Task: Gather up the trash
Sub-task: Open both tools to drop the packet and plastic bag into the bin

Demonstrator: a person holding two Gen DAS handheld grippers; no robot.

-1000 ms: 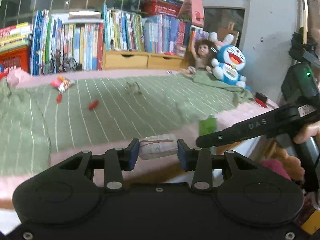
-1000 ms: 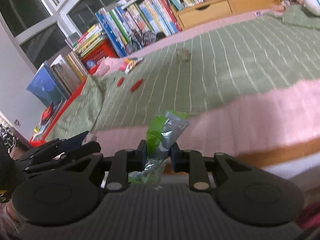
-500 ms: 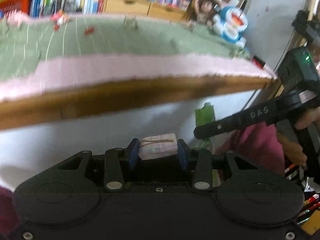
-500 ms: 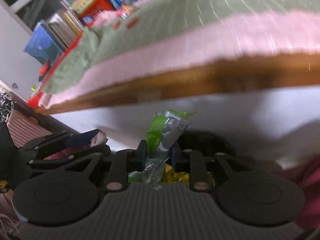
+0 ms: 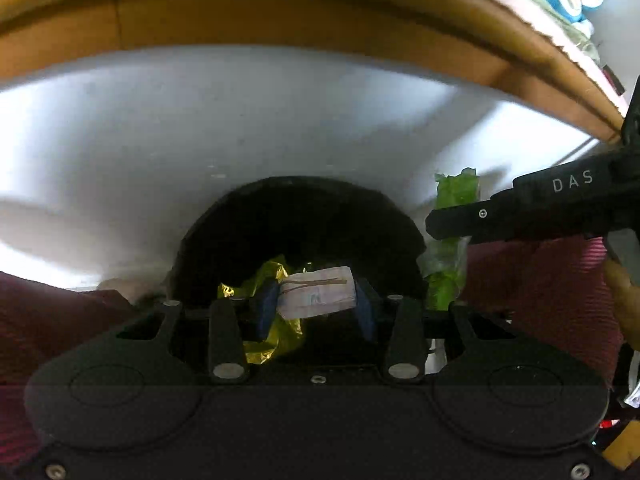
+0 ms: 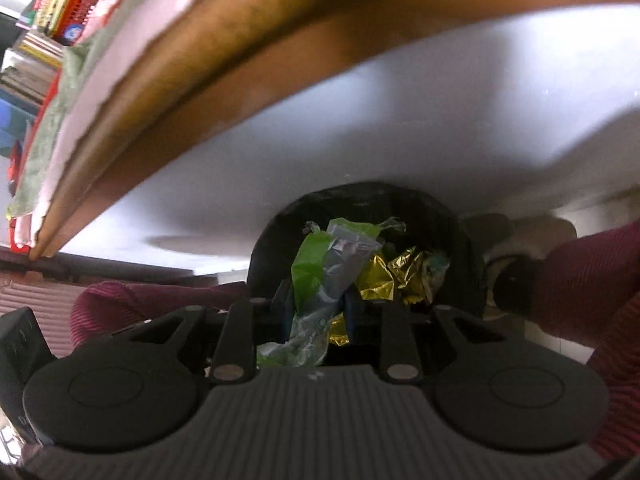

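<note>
Since a second ago both my tools have come down from over the bed's green cover to the black bin (image 5: pixel 304 216) on the floor beside the bed, and both loads have come along.

My left tool (image 5: pixel 316 304) holds a small pale wad of paper (image 5: pixel 318 296) with thin brown lines on it. Its blue pads (image 5: pixel 267 309) stand either side of the wad; the left pad touches it, while the right pad looks to stand a little off it, though the dark makes that hard to judge. The wad hangs over the near part of the bin's mouth, just right of a crumpled gold foil wrapper (image 5: pixel 276 320) lying inside.

My right tool (image 6: pixel 316 310) is clamped on a green and silver wrapper (image 6: pixel 320 280), which stands up between the pads over the bin (image 6: pixel 460 248). The gold foil (image 6: pixel 396 276) lies in the bin to its right. In the left view the same green wrapper (image 5: pixel 450 248) shows at the bin's right edge, gripped by the right tool's finger marked DAS (image 5: pixel 520 208).

Beyond the bin rises a white panel (image 5: pixel 240 120) under the bed's wooden rail (image 5: pixel 280 20). Dark red fabric (image 6: pixel 592 280) lies to both sides of the bin.
</note>
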